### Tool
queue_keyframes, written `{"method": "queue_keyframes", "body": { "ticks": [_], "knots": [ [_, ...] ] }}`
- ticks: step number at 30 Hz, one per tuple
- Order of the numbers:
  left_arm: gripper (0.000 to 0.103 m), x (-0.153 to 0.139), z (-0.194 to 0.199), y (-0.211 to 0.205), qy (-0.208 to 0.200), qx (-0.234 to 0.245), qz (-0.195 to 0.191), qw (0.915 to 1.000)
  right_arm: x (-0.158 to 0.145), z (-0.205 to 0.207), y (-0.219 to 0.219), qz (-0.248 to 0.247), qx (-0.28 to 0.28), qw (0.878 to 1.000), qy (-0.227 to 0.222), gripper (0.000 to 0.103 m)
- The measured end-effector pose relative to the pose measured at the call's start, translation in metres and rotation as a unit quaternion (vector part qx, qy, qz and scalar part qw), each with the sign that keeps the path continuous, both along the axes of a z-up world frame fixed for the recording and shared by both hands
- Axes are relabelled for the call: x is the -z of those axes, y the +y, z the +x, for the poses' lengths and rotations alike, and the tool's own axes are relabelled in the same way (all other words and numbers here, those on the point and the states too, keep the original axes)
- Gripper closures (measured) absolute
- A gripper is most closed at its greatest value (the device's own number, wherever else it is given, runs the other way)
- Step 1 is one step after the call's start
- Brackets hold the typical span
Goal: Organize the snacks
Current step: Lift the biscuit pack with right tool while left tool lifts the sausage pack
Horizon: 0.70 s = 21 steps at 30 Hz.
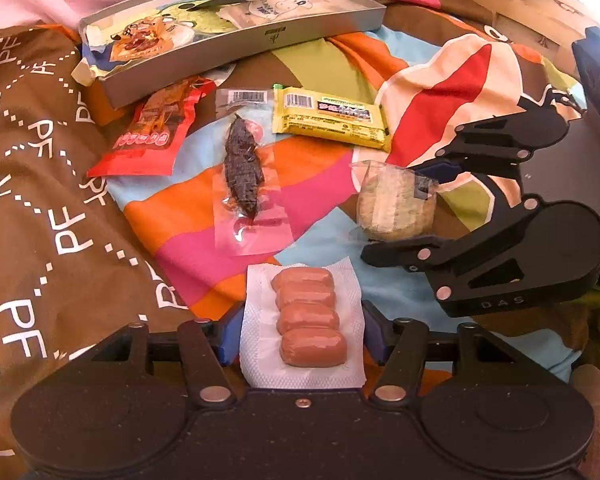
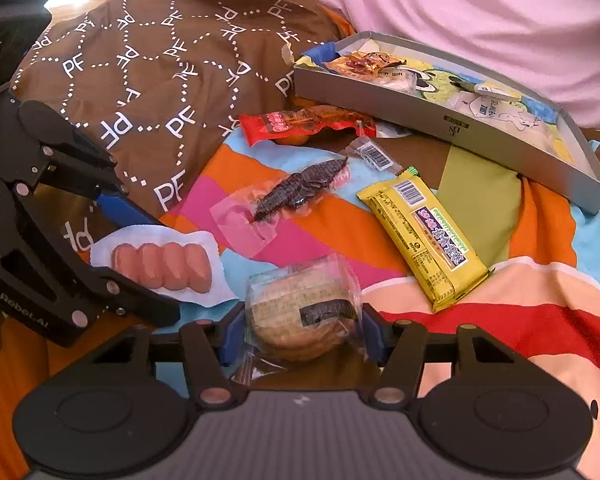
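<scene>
Slick film worries us: left gripper [image 1: 302,330] pinches sausages [image 1: 309,316], right gripper [image 2: 300,338] pinches biscuit [image 2: 300,312]; either could slip short of the tray [image 1: 236,50].

A home bedroom, by the look of it: the snacks lie on a bed covered by a bright patchwork-coloured quilt [image 1: 236,184], with a brown lettered cover [image 2: 148,60] at 10 o'clock and pink bedding [image 2: 480,12] at 1 o'clock.
</scene>
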<state>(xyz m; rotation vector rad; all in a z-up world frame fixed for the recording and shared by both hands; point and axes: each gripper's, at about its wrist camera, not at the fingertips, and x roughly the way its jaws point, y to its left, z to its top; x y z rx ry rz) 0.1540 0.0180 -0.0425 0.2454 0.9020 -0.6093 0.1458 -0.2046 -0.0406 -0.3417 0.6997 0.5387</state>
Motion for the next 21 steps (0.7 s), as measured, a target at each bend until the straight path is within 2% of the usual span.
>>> {"method": "queue_keyframes", "body": {
  "ticks": [8, 21],
  "knots": [
    [0.043, -0.003, -0.005, -0.002, -0.012, 0.009, -0.014, 0.9998, -0.006, -0.003, -0.007, 0.02, 0.011, 0.999, -0.022, 0.041],
    [0.043, -0.014, -0.005, 0.005, -0.035, -0.01, -0.047, 0.9982, -0.013, -0.002, -0.018, 0.042, 0.038, 0.997, -0.048, 0.041]
  ]
}}
